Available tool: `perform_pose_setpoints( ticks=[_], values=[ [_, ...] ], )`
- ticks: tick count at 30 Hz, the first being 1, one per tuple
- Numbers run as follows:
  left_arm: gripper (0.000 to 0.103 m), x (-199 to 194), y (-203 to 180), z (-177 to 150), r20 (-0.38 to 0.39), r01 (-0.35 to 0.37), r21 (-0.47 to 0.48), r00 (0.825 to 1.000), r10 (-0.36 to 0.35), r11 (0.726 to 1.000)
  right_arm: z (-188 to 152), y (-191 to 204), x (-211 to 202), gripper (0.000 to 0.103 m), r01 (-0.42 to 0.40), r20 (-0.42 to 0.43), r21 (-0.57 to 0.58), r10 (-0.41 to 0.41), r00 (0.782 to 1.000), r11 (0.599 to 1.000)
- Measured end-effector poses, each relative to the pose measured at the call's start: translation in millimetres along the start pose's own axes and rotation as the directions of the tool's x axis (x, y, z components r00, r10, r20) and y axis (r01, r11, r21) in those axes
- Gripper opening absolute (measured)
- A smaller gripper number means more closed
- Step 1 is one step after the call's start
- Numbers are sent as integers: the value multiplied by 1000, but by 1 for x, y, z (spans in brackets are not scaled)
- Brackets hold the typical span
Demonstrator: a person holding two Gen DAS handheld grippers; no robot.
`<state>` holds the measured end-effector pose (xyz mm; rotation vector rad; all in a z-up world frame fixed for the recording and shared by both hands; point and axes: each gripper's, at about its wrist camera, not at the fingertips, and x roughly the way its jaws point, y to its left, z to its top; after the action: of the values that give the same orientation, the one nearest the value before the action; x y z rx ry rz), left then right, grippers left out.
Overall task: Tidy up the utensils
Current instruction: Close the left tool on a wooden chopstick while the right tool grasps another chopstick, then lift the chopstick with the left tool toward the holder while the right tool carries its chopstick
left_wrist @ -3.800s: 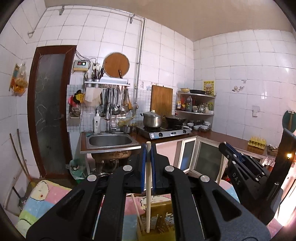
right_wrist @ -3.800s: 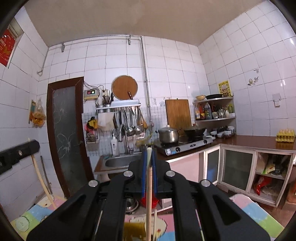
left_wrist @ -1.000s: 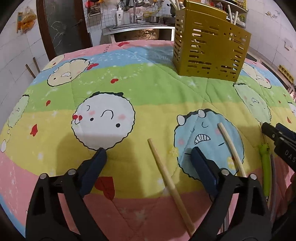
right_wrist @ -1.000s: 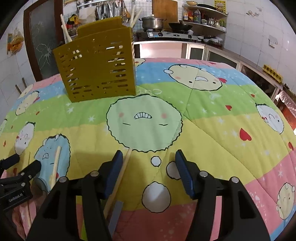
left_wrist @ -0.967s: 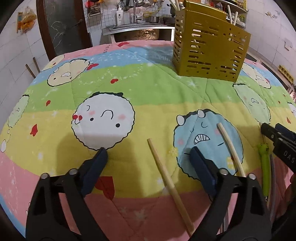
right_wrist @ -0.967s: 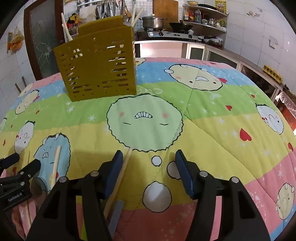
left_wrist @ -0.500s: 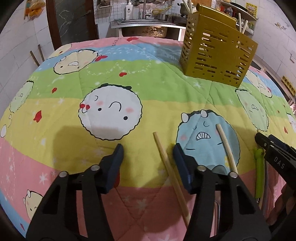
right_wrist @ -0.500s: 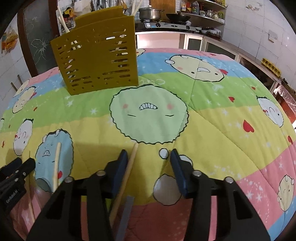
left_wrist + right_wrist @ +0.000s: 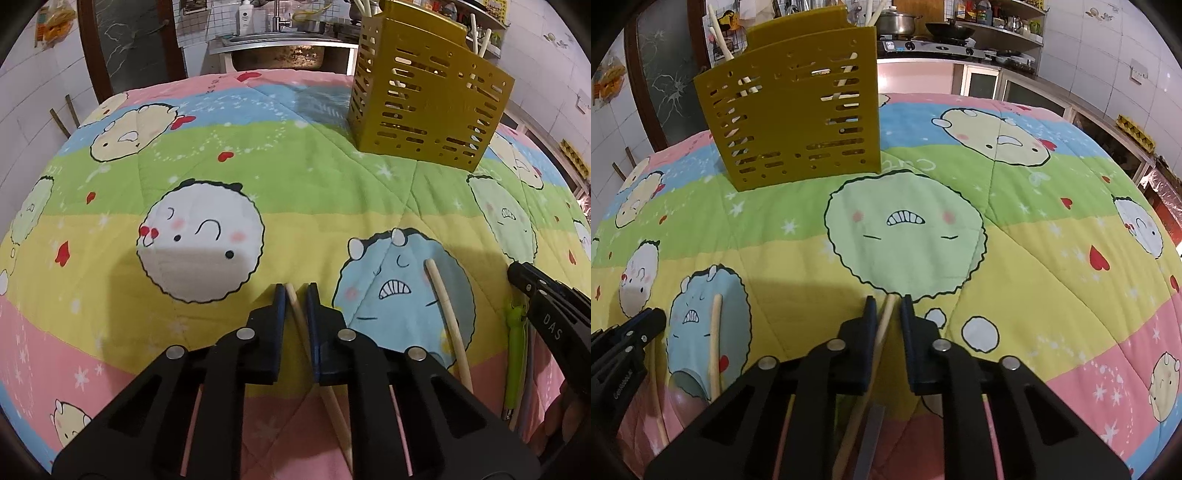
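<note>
Now both grippers have just been closing, each on a stick lying on the cartoon-printed quilted cloth (image 9: 303,192), where a second ago the jaws stood wide on either side. Furthest left, the left gripper (image 9: 296,295) has its blue pads together on a pale wooden chopstick (image 9: 300,317), gripped near its far end. Just right of it, a second pale wooden chopstick (image 9: 447,317) lies loose across the blue cartoon face, and a green-handled utensil (image 9: 515,354) lies beside the other tool. The right gripper (image 9: 888,306) is likewise clamped on its own pale wooden chopstick (image 9: 884,325), with a grey flat metal strip (image 9: 868,439) beneath it. The slotted yellow plastic utensil holder (image 9: 798,122) stands well beyond, already holding several sticks. Both grips look set, so lifting towards the holder seems next.
</note>
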<state>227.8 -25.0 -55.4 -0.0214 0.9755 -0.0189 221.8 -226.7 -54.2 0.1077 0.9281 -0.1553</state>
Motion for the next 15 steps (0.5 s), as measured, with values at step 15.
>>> perform_pose_setpoints(
  ticks=[15],
  values=[
    [3,-1,0,11,9,94,-17,996,-94,995,18,-16,-11,8,-75,65,46,72,995,996]
  ],
)
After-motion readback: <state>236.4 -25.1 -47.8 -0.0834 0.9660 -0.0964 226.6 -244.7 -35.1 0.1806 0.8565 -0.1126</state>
